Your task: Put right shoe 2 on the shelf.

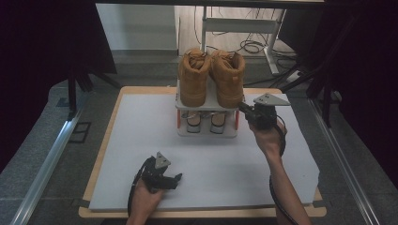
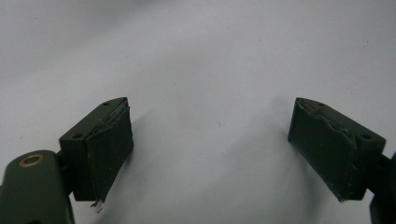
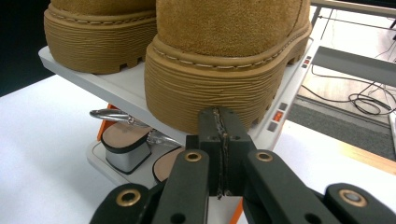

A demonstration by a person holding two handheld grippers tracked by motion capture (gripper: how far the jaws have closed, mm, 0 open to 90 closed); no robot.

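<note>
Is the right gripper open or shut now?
Shut. The right gripper has its two pads pressed together with nothing between, just before the right boot's sole.

This looks like a lab: a white table (image 1: 141,140) sits between dark curtains (image 1: 42,42), with loose cables (image 1: 253,46) on the floor behind.

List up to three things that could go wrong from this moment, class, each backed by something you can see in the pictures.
1. The right gripper, jaws shut and empty, sits against the heel of the right tan boot; a push could slide it along the rack's top shelf.
2. The boots look heavy above the small shoes on the lower shelf, so the shoe rack might tip.
3. The left gripper rests open on the white mat, too far away to steady anything.
</note>
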